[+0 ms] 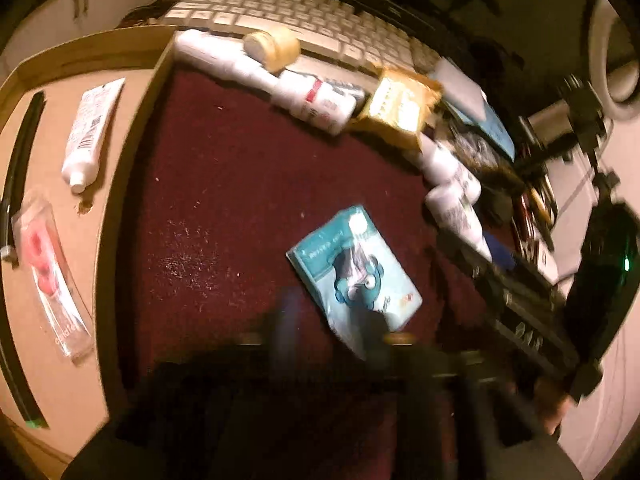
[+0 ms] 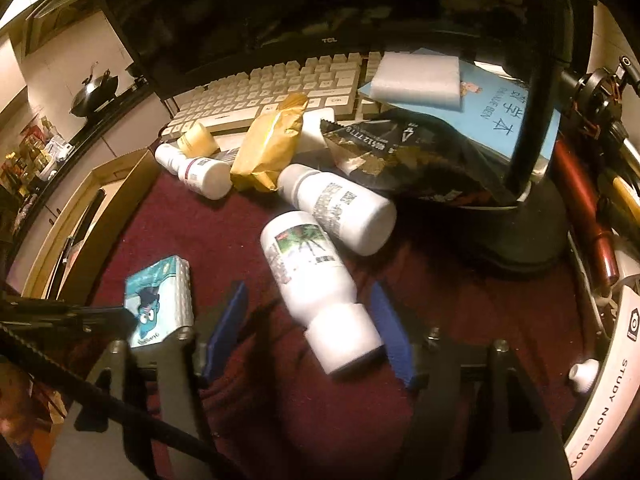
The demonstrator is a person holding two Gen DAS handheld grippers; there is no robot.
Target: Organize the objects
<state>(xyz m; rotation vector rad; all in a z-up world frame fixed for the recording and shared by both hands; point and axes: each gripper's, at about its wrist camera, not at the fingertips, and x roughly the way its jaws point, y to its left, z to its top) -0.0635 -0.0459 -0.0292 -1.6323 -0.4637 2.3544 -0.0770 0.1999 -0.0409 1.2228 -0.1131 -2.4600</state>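
A dim desk covered by a dark red mat point(image 2: 224, 232) carries a clutter of small goods in front of a pale keyboard point(image 2: 272, 88) and a black monitor point(image 2: 280, 8). A cardboard box point(image 1: 60, 240) stands along the mat's left edge; inside it lie a white tube point(image 1: 90, 132), a clear packet with red contents point(image 1: 50, 276) and a black strip point(image 1: 18, 184). On the mat, a teal tissue pack point(image 1: 356, 272) lies flat near the left gripper point(image 1: 332, 320), whose blurred fingers straddle the pack's near corner; the blur leaves it unclear whether the pads press on it. The right gripper point(image 2: 308, 320) stands released, its blue pads point(image 2: 388, 320) on either side of the cap end of a white bottle point(image 2: 316, 284) that lies on its side between them, with a gap visible at each pad. Just behind it, a second white bottle point(image 2: 340, 208) lies touching the first. Farther back lie a smaller bottle point(image 2: 200, 172), a yellow-brown packet point(image 2: 272, 144), a black foil bag point(image 2: 404, 156), a small cream jar point(image 2: 198, 138) and a blue notebook point(image 2: 508, 116) topped by a white foam block point(image 2: 420, 80). A black lamp base point(image 2: 528, 232) sits at the right.
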